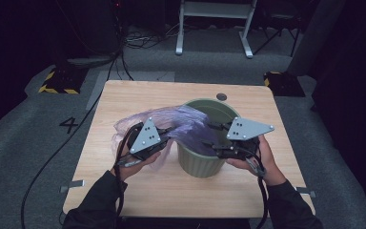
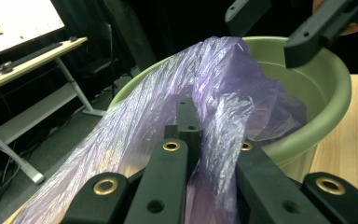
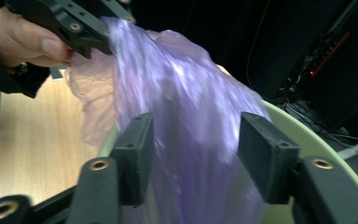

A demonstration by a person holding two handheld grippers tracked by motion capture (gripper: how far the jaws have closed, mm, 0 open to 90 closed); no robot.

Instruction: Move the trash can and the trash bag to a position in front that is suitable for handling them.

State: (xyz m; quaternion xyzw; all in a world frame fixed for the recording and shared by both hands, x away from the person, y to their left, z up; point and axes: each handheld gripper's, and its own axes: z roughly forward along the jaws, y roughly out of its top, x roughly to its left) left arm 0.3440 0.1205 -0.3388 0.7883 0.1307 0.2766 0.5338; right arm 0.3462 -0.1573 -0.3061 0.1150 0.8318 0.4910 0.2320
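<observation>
On the wooden counter (image 1: 124, 191) | thin crinkled purple plastic bag (image 1: 181, 124) draped over rim of round ribbed green plastic bin (image 1: 200, 160), partly inside | left tongs (image 2: 193, 140) pinching bag, likely to line bin | right tongs (image 3: 193, 154) spread around bag, not gripping | bin otherwise looks empty

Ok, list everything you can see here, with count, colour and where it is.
plastic bag: one, pale purple, draped over the bin's rim onto the table
bin: one, green, ribbed, on the table
table: one, light wood, centre
desk frame: one, white, on the floor behind
left tongs: one, black, shut on the bag
right tongs: one, black, open at the bin's rim, bag between the jaws
</observation>
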